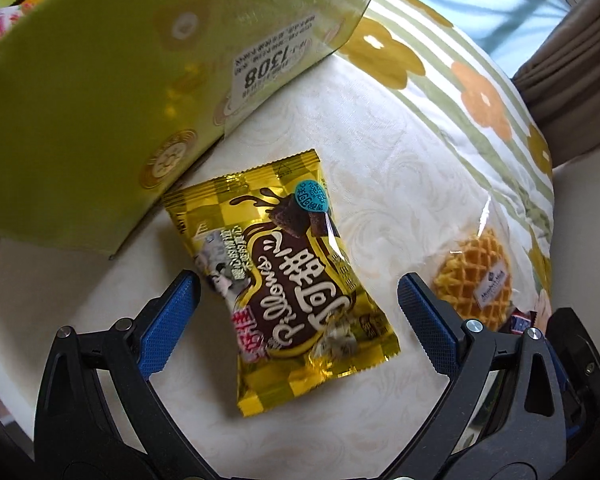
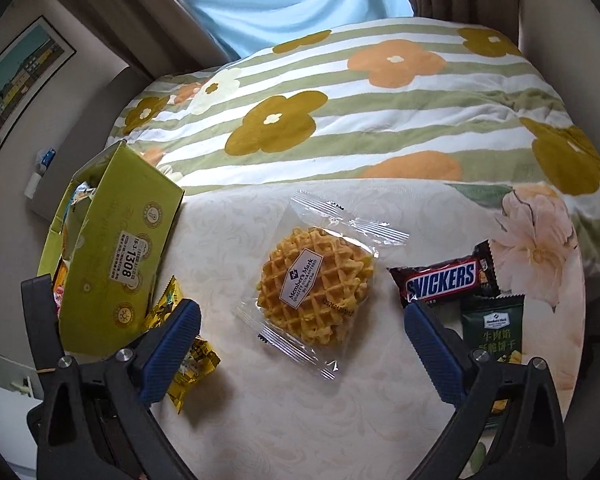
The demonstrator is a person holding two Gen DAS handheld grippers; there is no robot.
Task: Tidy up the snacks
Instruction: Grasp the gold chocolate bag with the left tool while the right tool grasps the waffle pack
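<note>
The open yellow-green cardboard box stands beyond the left gripper, whose fingers gape wide, empty, astride the gold foil chocolate-snack packet. Likely next: lower squarely, pinch the packet's puffed middle, not its slippery edges. The right gripper, equally wide and empty, frames the clear-wrapped round waffle.

Free room around the snacks

You have bare cloth between the green box and the waffle packet; the Snickers bar crowds its right.
</note>
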